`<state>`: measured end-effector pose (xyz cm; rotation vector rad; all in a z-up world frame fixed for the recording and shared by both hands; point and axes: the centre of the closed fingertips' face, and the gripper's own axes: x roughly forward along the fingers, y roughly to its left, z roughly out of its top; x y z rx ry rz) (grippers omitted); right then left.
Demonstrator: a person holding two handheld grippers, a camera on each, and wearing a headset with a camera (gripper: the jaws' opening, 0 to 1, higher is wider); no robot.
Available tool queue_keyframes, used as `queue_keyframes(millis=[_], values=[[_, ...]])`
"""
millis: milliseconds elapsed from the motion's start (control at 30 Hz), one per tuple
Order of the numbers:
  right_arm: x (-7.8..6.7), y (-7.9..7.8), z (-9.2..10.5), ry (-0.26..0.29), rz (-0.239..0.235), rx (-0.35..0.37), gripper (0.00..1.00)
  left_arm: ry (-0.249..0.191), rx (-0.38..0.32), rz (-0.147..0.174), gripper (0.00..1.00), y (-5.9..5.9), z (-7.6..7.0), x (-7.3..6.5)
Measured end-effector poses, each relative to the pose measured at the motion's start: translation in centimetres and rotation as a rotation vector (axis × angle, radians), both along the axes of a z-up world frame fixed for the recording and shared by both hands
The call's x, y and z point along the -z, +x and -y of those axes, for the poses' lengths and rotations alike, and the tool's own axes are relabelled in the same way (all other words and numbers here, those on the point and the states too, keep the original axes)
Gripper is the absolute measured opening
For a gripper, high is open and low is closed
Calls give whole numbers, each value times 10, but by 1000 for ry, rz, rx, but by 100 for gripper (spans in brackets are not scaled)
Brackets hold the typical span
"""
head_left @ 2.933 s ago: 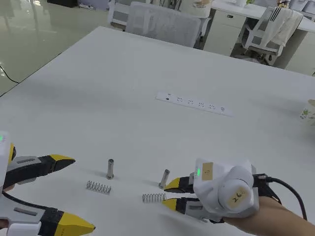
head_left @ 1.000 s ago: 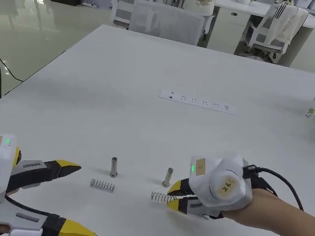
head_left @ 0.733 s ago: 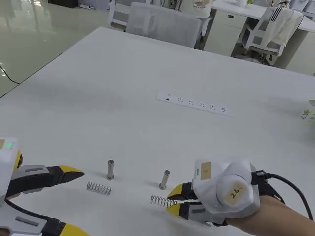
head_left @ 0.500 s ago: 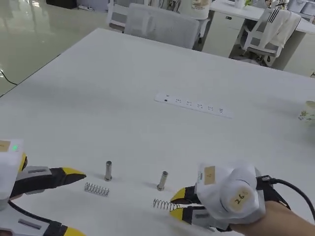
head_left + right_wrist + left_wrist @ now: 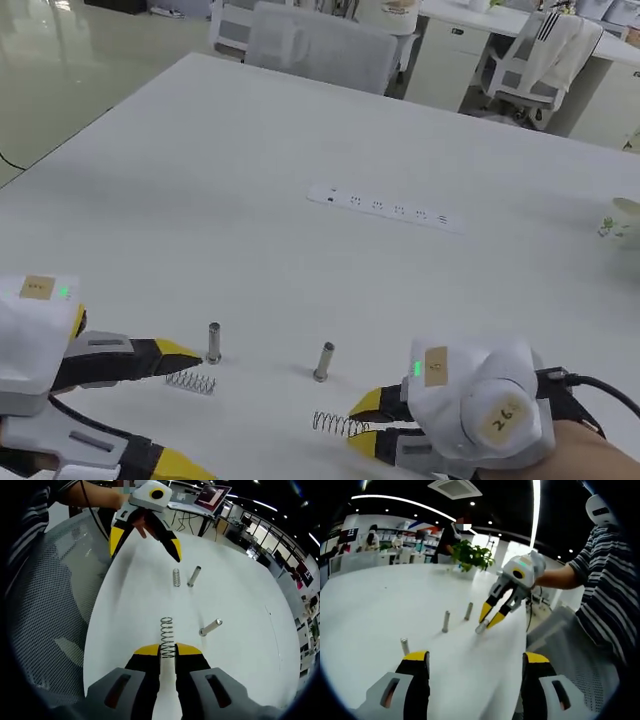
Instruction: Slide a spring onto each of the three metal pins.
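My right gripper (image 5: 364, 423) is shut on one end of a spring (image 5: 333, 423), which sticks out beyond its yellow tips just above the white table; the right gripper view shows this spring (image 5: 167, 632) between the jaws. Two metal pins (image 5: 214, 343) (image 5: 325, 360) stand upright ahead of it. A second spring (image 5: 190, 381) lies flat beside the left pin. My left gripper (image 5: 183, 408) stands open, its upper tip close to that pin and spring. In the left gripper view, three pins (image 5: 405, 645) (image 5: 446, 621) (image 5: 469, 611) stand in a row near the right gripper (image 5: 490, 617).
A white power strip (image 5: 385, 209) lies across the middle of the table (image 5: 250, 150). A cup (image 5: 622, 215) sits at the far right edge. Office chairs (image 5: 318, 45) stand beyond the far edge. A mesh chair (image 5: 55, 580) is beside the table's near edge.
My right gripper has shut on the spring and drawn it slightly back from the right pin. My left gripper has moved in toward the left pin and the lying spring.
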<state>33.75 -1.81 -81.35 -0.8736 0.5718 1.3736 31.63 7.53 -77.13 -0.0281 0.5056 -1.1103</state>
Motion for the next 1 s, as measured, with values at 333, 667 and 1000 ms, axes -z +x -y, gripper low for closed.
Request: queue_keyframes(millis=[333, 667, 1000], values=[[-7, -4, -11, 19, 7, -15, 8, 29, 93, 12, 51, 1, 31, 8], [-10, -6, -16, 36, 1, -21, 8, 33, 126, 64, 35, 11, 59, 10], [-13, -7, -17, 50, 2, -27, 8, 20, 147, 86, 21, 18, 73, 13]])
